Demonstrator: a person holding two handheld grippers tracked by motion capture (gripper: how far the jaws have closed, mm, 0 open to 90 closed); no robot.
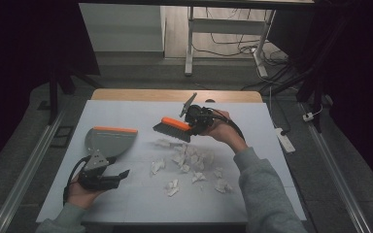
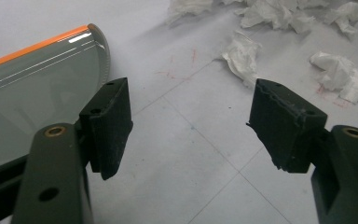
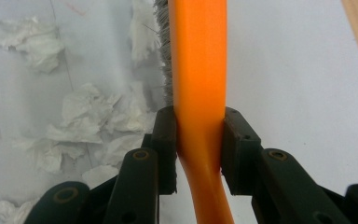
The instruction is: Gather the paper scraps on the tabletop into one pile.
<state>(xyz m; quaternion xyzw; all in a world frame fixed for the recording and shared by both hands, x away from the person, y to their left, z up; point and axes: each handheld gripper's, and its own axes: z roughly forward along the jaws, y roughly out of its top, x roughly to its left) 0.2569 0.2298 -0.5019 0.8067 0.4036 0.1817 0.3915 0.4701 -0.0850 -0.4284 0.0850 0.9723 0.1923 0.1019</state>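
Observation:
An orange-backed hand brush (image 1: 173,128) with grey bristles hangs over the white mat, and my right gripper (image 1: 194,121) is shut on its orange handle (image 3: 199,126). Its bristles hover just above the far edge of a scatter of crumpled white paper scraps (image 1: 189,162). A grey dustpan (image 1: 109,141) with an orange lip lies flat at the left of the mat. My left gripper (image 1: 121,173) rests near the mat's front left, open and empty, just right of the dustpan (image 2: 32,88). Paper scraps (image 2: 242,56) lie beyond its jaws.
The white mat (image 1: 126,111) covers a wooden table (image 1: 175,95) whose far edge shows as a bare strip. Beyond it stand a desk frame (image 1: 190,43) and loose cables (image 1: 233,46) on the floor. A power strip (image 1: 285,138) lies on the floor at the right.

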